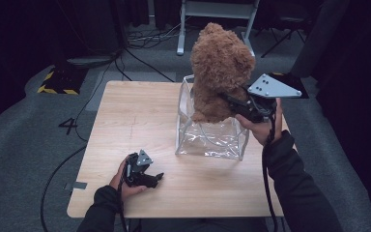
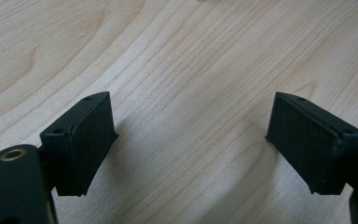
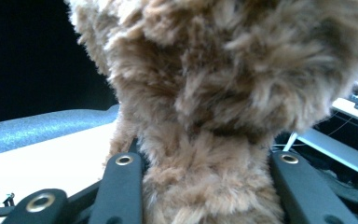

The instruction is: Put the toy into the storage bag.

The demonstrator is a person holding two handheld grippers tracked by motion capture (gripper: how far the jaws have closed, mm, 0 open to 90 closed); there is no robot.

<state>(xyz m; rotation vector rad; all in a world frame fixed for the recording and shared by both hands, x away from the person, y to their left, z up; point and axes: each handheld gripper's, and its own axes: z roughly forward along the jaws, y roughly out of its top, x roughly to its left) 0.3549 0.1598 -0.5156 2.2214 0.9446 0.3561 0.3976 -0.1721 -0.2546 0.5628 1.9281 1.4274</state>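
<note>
High view first: the left gripper (image 1: 147,178) lies low on the wooden desk (image 1: 125,125) near its front edge, jaws spread wide over bare wood with nothing between them. Further right, a clear plastic bag (image 1: 212,137) stands open. Above it, the right gripper (image 1: 232,102) has its jaws clamped around a brown teddy bear (image 1: 220,67).

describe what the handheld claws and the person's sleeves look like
Both are black two-jaw claws. The left claw has flat rectangular pads with a textured face and a brass-ringed hole. The right claw carries a grey three-cornered plate dotted with holes, and a black cable trails from it. Both sleeves are dark.
</note>
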